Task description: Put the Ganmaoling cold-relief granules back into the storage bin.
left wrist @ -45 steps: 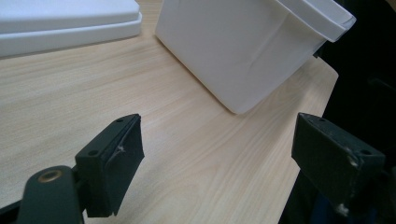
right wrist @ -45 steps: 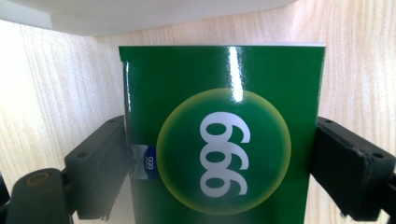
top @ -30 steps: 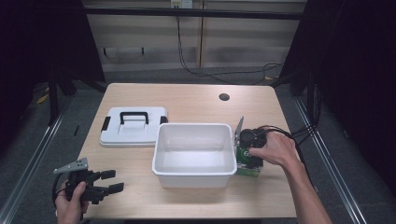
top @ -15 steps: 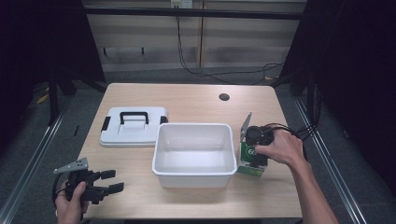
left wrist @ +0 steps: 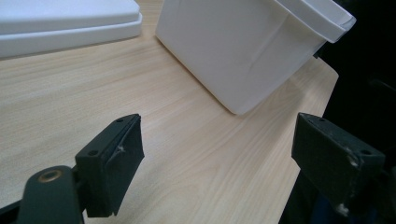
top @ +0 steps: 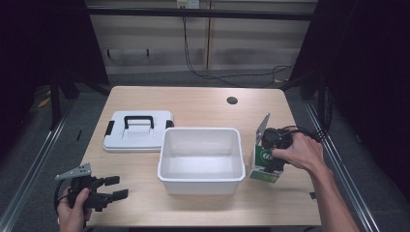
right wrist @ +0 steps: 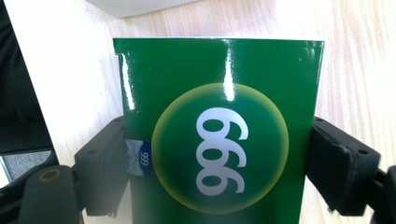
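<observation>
A green box (top: 264,163) with a white "666" in a yellow-green circle (right wrist: 219,135) is to the right of the white bin (top: 199,182), just off its right wall and slightly tilted. My right gripper (top: 273,153) is shut on it, one black jaw pressed against each side (right wrist: 219,172). I cannot tell whether the box rests on the table. At the front left corner my left gripper (top: 115,187) is open with nothing between its jaws (left wrist: 233,158), low over the wood and pointing at the bin (left wrist: 243,51).
A white lid with a black handle (top: 138,130) lies flat behind and to the left of the bin; its edge (left wrist: 65,25) shows in the left gripper view. A dark round hole (top: 232,100) is in the tabletop at the back right. Table edges are near both hands.
My right gripper has carried the green box slightly right and toward the front, away from the bin's rim. The left gripper has stayed put.
</observation>
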The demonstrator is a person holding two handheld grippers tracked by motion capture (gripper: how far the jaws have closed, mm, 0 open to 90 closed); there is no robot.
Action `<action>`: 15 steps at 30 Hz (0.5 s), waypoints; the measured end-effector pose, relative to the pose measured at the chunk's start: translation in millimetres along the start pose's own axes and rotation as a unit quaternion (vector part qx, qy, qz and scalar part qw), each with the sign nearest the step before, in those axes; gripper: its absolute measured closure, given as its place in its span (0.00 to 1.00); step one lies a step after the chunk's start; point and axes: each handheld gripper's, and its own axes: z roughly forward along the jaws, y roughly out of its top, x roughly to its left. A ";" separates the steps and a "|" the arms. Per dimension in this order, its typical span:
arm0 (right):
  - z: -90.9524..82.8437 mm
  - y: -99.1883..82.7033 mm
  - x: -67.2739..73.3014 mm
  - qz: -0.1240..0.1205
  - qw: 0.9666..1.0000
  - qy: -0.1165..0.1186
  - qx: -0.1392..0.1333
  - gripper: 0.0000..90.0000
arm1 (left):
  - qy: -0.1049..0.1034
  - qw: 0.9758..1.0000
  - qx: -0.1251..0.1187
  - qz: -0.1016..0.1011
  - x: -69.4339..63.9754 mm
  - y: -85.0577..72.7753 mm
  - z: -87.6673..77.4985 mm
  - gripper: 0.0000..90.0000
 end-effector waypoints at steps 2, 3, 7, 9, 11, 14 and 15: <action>-3.4 -0.8 1.7 0.004 1.000 0.000 -0.004 0.18 | 0.000 1.000 0.000 0.000 0.0 0.0 0.0 0.19; -4.2 -0.9 1.1 -0.005 1.000 0.000 -0.005 0.18 | 0.000 1.000 0.000 0.000 0.0 0.0 0.0 0.19; -5.5 -1.4 5.1 -0.004 1.000 0.002 -0.004 0.18 | 0.000 1.000 0.001 -0.001 -0.1 -0.2 0.2 0.19; -7.2 -1.7 6.6 -0.006 1.000 0.000 -0.001 0.18 | -0.001 1.000 0.002 -0.001 0.0 0.0 0.3 0.19; -10.3 -2.4 7.3 -0.006 1.000 0.000 0.000 0.18 | 0.000 1.000 0.001 -0.001 0.1 0.0 0.3 0.19; -16.7 -2.7 8.0 -0.007 1.000 -0.002 0.001 0.18 | -0.001 1.000 0.000 -0.001 -0.1 -0.1 0.2 0.19; -19.1 -2.8 8.0 -0.011 1.000 -0.006 0.003 0.18 | -0.001 1.000 0.000 0.000 -0.1 -0.1 0.0 0.19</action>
